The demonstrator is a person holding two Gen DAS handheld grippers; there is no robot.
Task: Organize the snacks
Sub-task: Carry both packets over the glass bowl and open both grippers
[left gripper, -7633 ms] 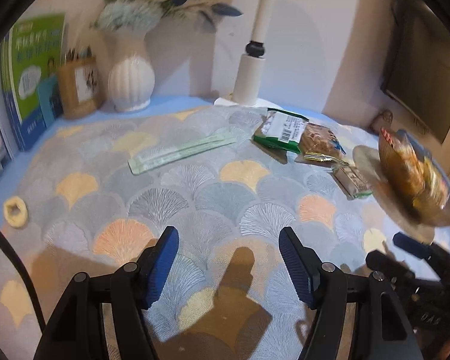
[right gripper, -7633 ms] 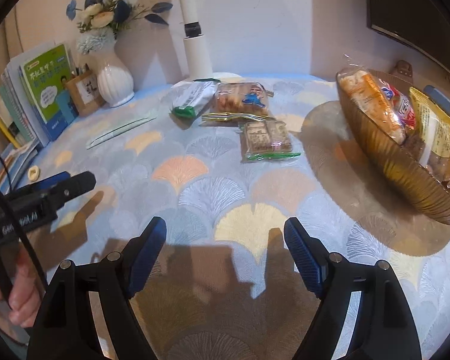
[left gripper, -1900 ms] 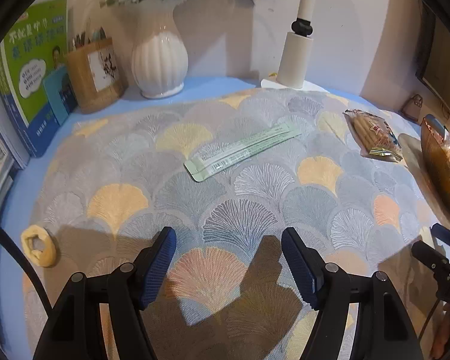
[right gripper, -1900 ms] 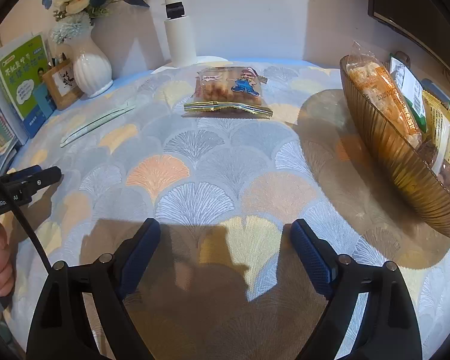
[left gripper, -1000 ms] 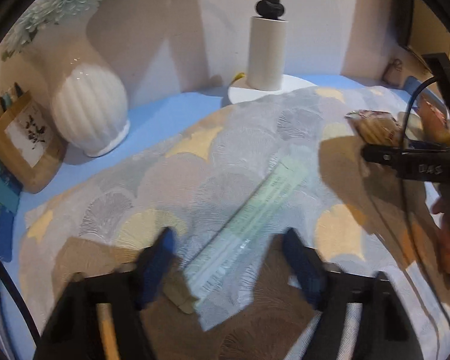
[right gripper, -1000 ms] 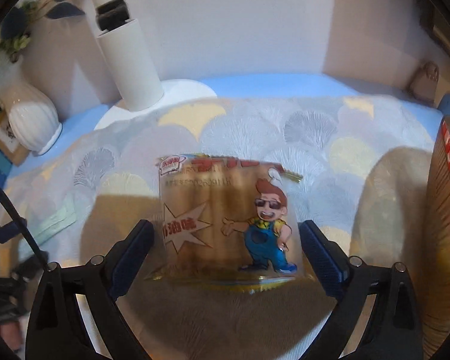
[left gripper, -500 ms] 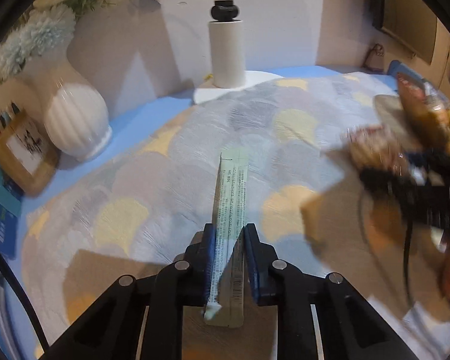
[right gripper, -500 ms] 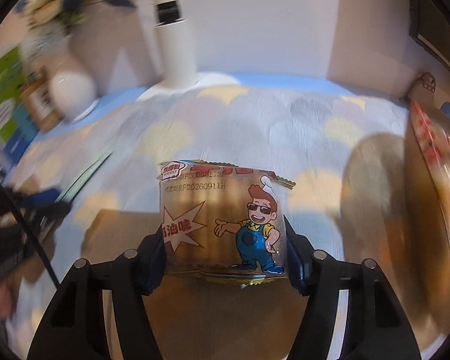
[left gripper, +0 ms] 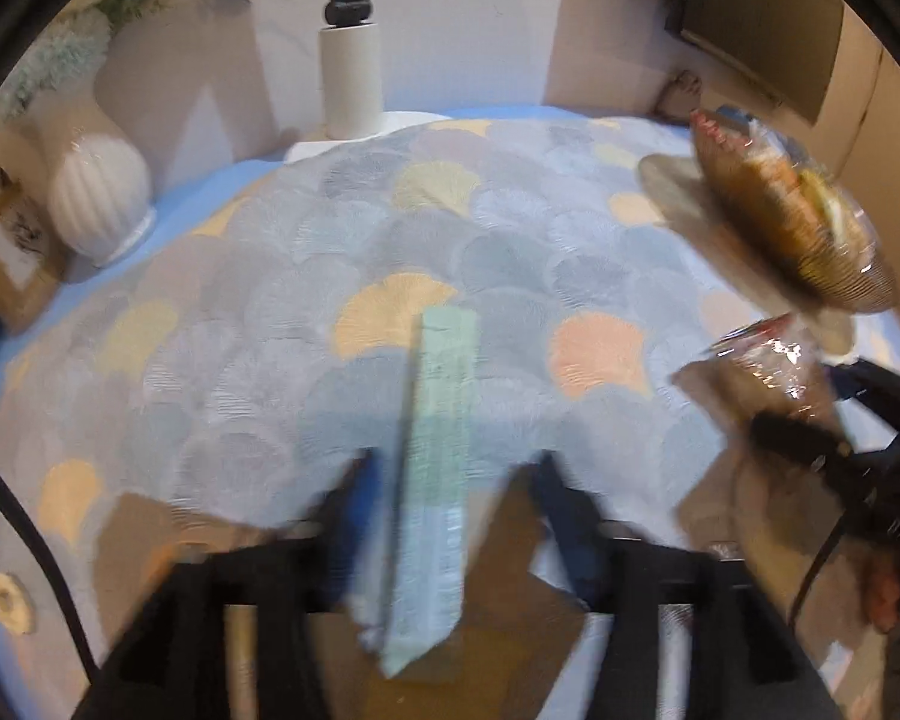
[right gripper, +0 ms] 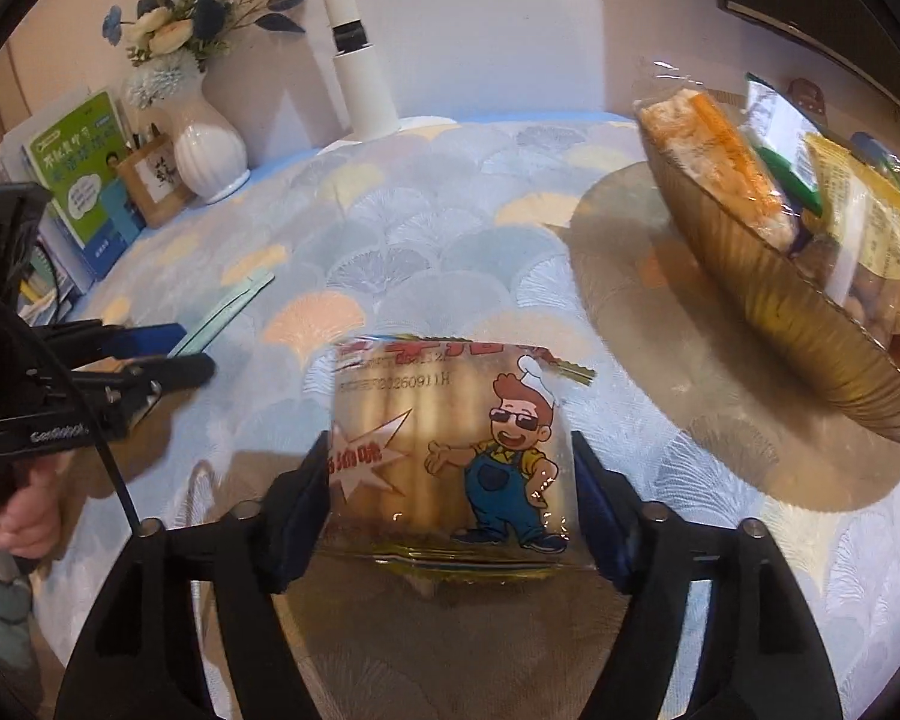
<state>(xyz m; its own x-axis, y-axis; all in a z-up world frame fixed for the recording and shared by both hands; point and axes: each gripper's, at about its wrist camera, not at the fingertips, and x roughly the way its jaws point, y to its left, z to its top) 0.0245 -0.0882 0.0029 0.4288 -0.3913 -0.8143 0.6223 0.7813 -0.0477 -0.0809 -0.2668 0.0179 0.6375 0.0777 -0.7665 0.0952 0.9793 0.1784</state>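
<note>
My amber bowl (right gripper: pixel 810 324) holds wrapped snacks; right gripper (right gripper: pixel 450 483) clamped on the biscuit pack (right gripper: pixel 450 444), left gripper (left gripper: pixel 456 498) apart around the green strip (left gripper: pixel 435 468)

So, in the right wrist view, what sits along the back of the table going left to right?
Green book → wooden pen holder → white vase with blue flowers → white lamp post → amber bowl full of wrapped snacks.
</note>
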